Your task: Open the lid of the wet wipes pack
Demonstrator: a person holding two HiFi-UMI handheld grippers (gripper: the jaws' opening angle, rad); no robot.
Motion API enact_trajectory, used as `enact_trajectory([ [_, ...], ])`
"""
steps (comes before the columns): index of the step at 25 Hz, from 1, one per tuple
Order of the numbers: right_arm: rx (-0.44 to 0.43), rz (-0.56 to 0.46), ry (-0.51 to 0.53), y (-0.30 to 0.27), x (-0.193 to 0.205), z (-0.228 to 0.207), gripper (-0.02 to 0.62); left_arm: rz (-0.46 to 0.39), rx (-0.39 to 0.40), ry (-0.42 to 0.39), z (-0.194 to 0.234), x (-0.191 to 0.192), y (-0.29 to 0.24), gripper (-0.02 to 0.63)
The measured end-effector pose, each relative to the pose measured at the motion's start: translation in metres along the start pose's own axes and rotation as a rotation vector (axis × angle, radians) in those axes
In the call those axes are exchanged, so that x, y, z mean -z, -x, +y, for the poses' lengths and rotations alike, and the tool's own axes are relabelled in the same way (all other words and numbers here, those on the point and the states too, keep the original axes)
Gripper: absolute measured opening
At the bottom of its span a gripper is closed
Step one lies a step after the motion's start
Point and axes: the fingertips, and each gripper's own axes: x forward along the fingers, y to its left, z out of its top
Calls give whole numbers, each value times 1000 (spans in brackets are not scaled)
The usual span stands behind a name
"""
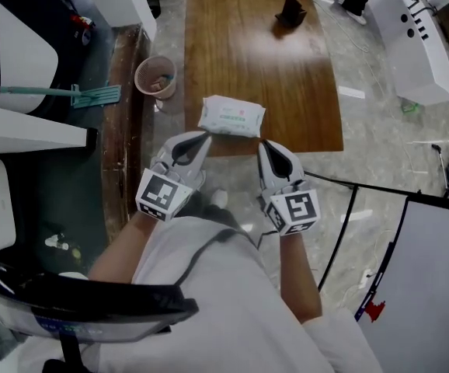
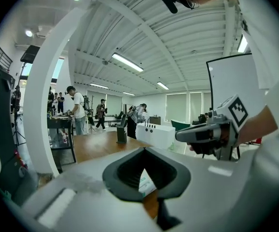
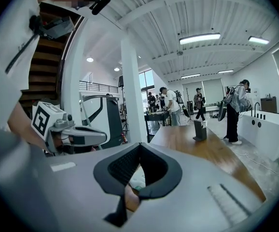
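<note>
A white wet wipes pack (image 1: 231, 116) with green print lies flat on the wooden table (image 1: 248, 45), close to its near edge. My left gripper (image 1: 200, 137) is shut and empty, its tip just short of the pack's near left corner. Level with it, my right gripper (image 1: 264, 145) is also shut and empty, off the pack's near right corner. In the left gripper view a sliver of the pack (image 2: 146, 183) shows through the gap behind my closed jaws, with the right gripper (image 2: 212, 132) beside. In the right gripper view the pack (image 3: 137, 178) shows the same way, with the left gripper (image 3: 69, 134) alongside.
A black stand (image 1: 290, 11) sits at the table's far end. A tan bucket (image 1: 155, 77) and a mop (image 1: 53, 92) are on the floor to the left. A white counter (image 1: 412, 37) stands at the right. Several people (image 3: 236, 108) stand far off.
</note>
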Motion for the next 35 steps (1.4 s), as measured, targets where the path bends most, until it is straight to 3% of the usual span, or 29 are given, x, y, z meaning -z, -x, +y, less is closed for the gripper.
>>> enact_trajectory([
  [7,18,41,69,-28,13,-9,9,20,27,12,19,16,-27,6],
  [11,21,82,104,-44,27,-12,9,41,23,-39,28,26,-43,6],
  [19,-29,208,199,-82,69,-15,11,121,50,-48,42,70,-68,8],
  [35,-143,433,408,-133,149,-24,156,272,138,-126,40,150,-96,104],
])
